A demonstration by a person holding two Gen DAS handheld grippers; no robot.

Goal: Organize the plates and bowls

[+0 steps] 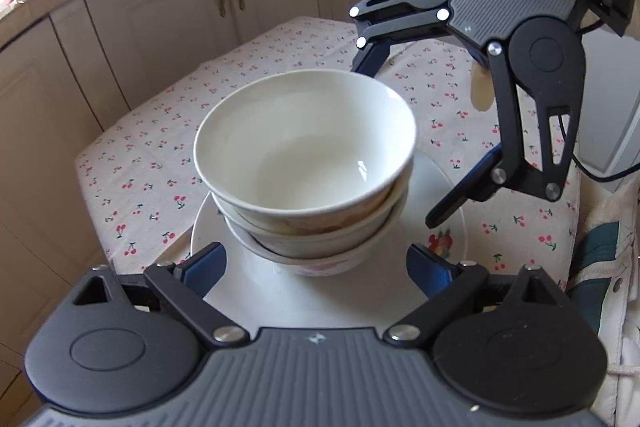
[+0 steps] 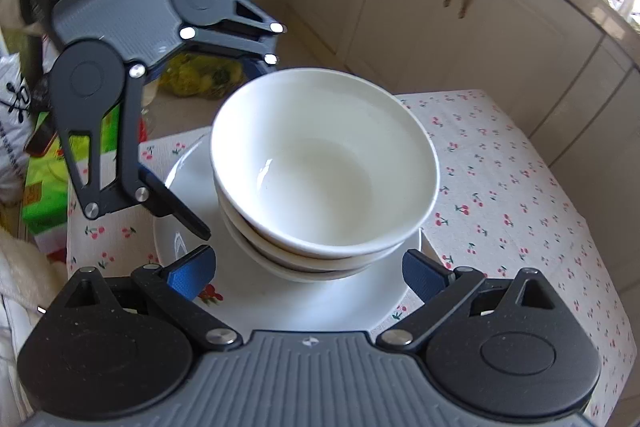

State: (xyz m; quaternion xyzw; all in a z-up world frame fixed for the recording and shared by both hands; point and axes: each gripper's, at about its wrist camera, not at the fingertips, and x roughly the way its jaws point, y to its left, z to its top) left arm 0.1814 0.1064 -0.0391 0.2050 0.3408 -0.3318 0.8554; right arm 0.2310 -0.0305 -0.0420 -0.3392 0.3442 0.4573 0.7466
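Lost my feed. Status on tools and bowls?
Left tool open, right tool open, both empty. Three bowls stacked on plate. Nothing in the way.

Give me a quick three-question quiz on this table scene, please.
1. How many bowls form the stack of bowls?
2. True or false: the stack sits directly on the cherry-print tablecloth.
3. Which gripper holds a bowl: A left gripper, B right gripper, C neither?

Key:
1. Three, nested.
2. False: it sits on a white plate.
3. C: both grippers are open, no pad touching the stack.
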